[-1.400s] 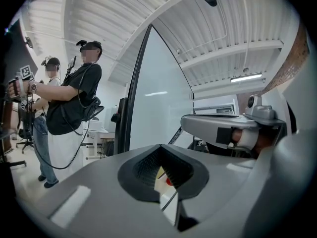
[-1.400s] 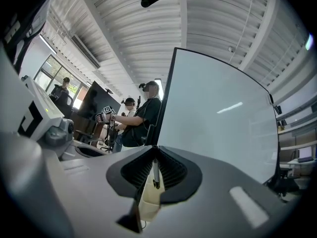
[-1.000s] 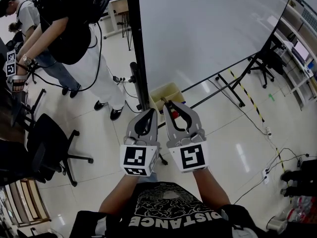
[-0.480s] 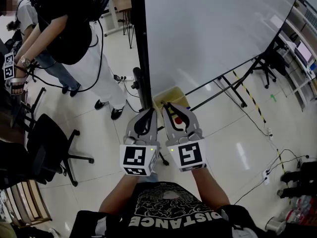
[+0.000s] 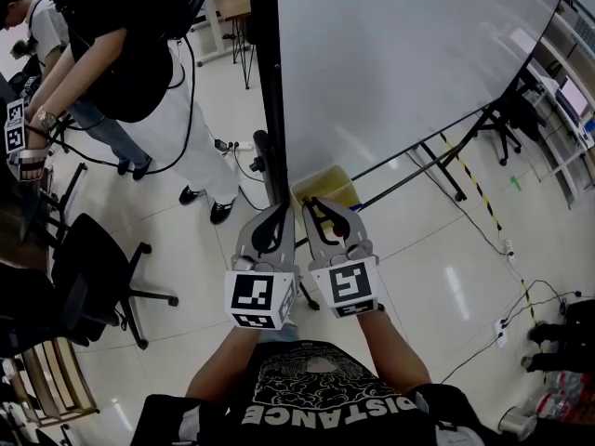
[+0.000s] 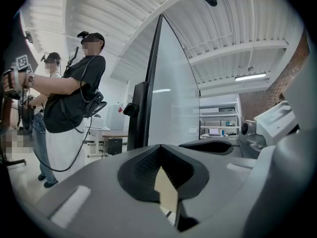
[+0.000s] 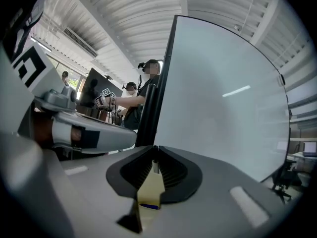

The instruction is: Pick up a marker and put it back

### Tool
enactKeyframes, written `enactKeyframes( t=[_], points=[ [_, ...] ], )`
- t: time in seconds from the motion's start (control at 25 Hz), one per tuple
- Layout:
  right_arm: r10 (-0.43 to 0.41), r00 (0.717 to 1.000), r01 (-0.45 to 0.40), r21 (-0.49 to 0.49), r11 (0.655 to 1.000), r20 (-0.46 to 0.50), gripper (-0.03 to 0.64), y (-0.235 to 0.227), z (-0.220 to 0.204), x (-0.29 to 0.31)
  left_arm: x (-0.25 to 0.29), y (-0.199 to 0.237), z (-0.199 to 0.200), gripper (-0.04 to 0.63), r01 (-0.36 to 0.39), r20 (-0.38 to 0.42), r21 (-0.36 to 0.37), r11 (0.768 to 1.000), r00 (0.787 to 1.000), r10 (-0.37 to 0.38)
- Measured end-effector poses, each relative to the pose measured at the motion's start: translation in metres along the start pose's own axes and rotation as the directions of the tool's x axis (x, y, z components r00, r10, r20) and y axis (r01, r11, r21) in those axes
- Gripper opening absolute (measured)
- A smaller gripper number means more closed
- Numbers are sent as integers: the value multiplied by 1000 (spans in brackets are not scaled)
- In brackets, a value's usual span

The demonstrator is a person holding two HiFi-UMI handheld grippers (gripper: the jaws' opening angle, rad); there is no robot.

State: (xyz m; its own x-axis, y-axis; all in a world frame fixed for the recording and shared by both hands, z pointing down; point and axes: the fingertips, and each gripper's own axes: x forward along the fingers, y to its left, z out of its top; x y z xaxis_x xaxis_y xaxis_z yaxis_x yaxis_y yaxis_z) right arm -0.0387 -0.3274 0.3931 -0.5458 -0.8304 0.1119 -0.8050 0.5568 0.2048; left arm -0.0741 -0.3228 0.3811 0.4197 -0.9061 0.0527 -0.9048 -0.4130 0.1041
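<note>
Fingers (image 6: 99, 182) of the left gripper (image 6: 159, 146) meet at their tips with nothing clamped, leaving only a diamond-shaped slit between the ribbed black pads. Alongside it, the right gripper (image 7: 154, 148) is likewise closed tip to tip and empty. Through its slit show a yellowish surface and a small blue patch (image 7: 148, 207), too small to identify. Seen from the head camera, the two grey tools sit side by side at the centre of the frame. Each carries a white cube with black square markers, and both are held by a person in a black printed T-shirt (image 5: 316, 388). No view lets a marker be picked out with certainty. Just above the closed tips in the frame lies a yellowish open box (image 5: 327, 186), at the foot of a black upright post (image 5: 265, 82). The post edges a large white whiteboard (image 5: 400, 63) that fills the upper right. At upper left a person in a black top and white trousers (image 5: 139, 72) stands on the glossy pale floor (image 5: 418, 277), with a second person (image 5: 33, 35) at the far edge. A black wheeled office chair (image 5: 93, 268) sits at lower left.
</note>
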Motion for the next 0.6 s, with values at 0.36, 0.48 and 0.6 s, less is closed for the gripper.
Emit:
enactKeyframes(
  t=[0.36,0.48,0.6],
  points=[
    [5,998,-6,-20,1000,-69,37,6,-15,13,-2,9,-1,5,-5,-1,-5,1000,1000,5],
    [3,996,-6,-29,1000,-94,37,8,-19,17,-4,12,-2,5,-7,0,-7,1000,1000,7],
    [3,994,-6,-33,999,-105,38,12,-22,18,-7,15,-3,5,-9,2,-10,1000,1000,9]
  ],
)
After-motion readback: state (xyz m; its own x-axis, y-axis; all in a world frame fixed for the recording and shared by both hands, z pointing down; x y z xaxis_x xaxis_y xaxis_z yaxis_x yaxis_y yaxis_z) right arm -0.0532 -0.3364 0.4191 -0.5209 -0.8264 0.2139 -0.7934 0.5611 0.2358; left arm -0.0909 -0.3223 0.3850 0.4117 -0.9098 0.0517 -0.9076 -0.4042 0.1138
